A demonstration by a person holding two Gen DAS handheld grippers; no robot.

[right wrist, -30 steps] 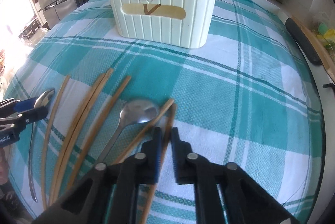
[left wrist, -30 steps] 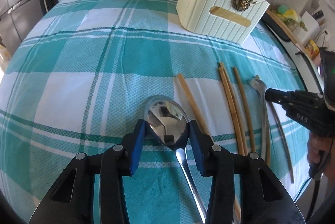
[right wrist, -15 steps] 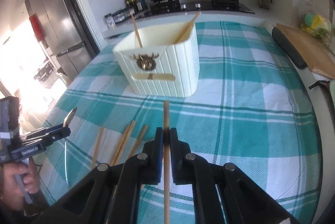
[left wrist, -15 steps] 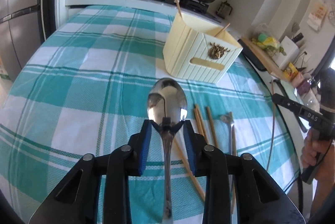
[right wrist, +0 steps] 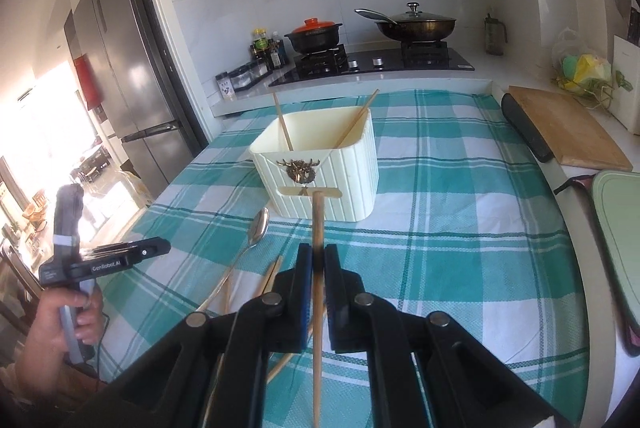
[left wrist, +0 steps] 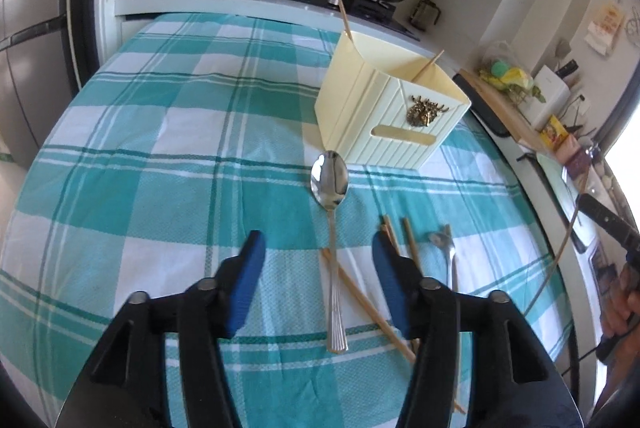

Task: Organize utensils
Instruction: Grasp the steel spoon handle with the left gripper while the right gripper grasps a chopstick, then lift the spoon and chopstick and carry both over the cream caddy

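The pads of the right gripper are pressed shut on a wooden chopstick, which is gripped partway along its length. Its front tip is held in the air just before the front face of the cream holder, below the rim. Two chopsticks are already leant inside the holder.

The blue pads of the left gripper are spread wide and nothing is touched by them. A steel spoon is seen between the pads, its bowl toward the holder and just short of its base. It appears to lie on the checked tablecloth across a loose chopstick, though contact with the cloth cannot be confirmed.

Further chopsticks and a second spoon are left on the cloth, nearer the grippers than the holder.

The step in hand is judged to be the carrying of the gripped chopstick to the holder. For the next move the tip would have to be raised over the rim, the chopstick tilted tip-down above the opening, and the pads parted only once it is inside. The spoon would have to be grasped again at its handle.
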